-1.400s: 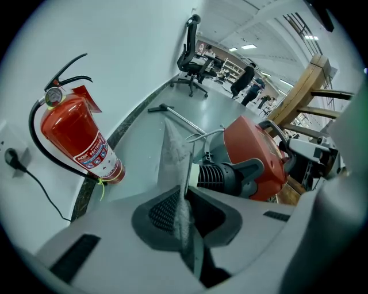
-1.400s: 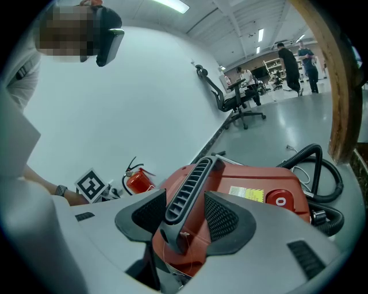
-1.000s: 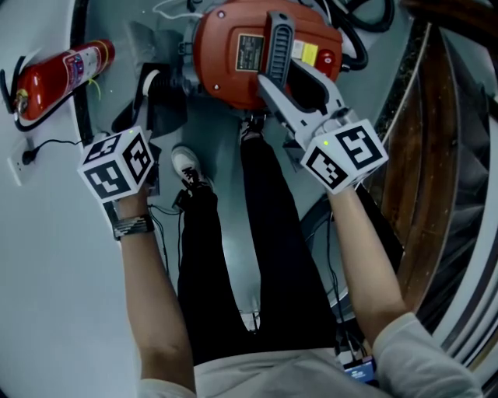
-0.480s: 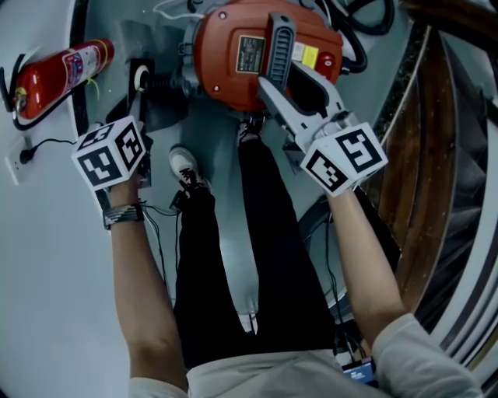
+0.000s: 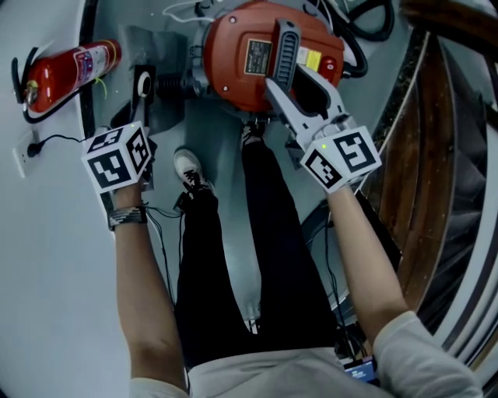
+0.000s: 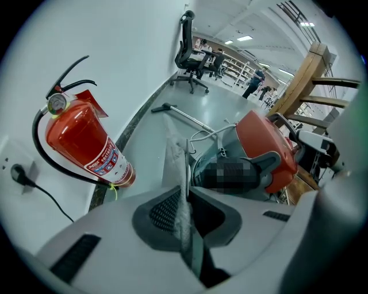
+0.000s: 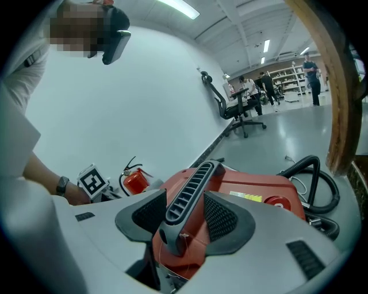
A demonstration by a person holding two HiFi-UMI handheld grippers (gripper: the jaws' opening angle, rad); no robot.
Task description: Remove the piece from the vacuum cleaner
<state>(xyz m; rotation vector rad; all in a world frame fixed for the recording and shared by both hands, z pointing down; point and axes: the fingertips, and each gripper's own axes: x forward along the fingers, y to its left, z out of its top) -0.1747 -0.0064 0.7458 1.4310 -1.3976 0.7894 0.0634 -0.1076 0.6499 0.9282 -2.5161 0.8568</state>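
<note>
The red vacuum cleaner (image 5: 233, 66) stands on the floor at the top of the head view, also seen as the vacuum cleaner (image 6: 261, 143) in the left gripper view. My right gripper (image 5: 278, 84) is shut on its grey ribbed handle (image 7: 192, 186), with a pad on each side. My left gripper (image 5: 142, 124) is to the left of the machine, shut on a flat dark piece with a white ring (image 5: 142, 80). The piece is a short gap away from the vacuum's side port. In the left gripper view this dusty piece (image 6: 179, 172) stands edge-on between the pads.
A red fire extinguisher (image 5: 66, 74) stands by the wall at the left, above a wall socket with a cable (image 5: 23, 155). A black hose (image 5: 366, 23) curls behind the vacuum. Wooden stairs (image 5: 436, 155) run along the right. The person's legs and shoe (image 5: 187, 167) are below.
My left gripper has drawn the flat piece leftward off the vacuum's side port, and a gap now shows. The right gripper has kept its hold on the handle.
</note>
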